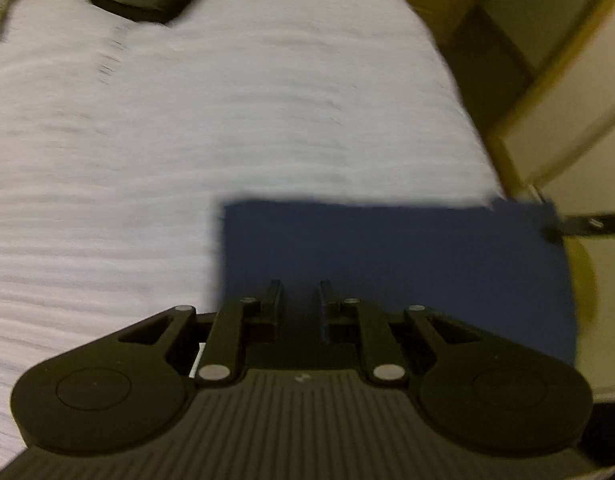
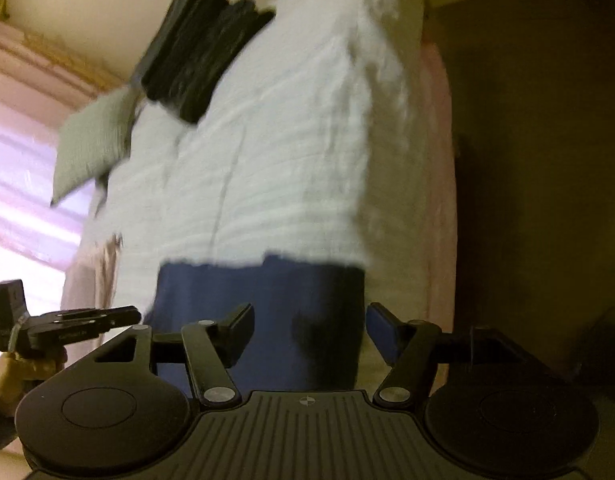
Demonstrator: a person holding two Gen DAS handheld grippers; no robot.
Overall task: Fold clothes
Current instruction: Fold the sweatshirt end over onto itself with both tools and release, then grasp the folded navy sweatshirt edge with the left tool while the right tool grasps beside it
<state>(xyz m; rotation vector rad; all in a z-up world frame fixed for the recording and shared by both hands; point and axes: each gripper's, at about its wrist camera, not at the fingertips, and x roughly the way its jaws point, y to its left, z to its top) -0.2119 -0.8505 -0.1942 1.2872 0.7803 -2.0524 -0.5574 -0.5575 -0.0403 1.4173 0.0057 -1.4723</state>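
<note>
Lying at the near edge of the white bedspread (image 2: 267,140), the navy garment (image 1: 387,256) fills 6 o'clock. Left gripper (image 1: 299,300): fingers narrowly parted, over the cloth; grip uncertain. Right gripper (image 2: 309,330): fingers spread wide. Dark folded stack (image 2: 199,56) at 11 o'clock.

The bed (image 1: 267,112) is viewed closely from above the left gripper (image 1: 299,300); the right gripper (image 2: 309,326) view shares it, lower.
</note>
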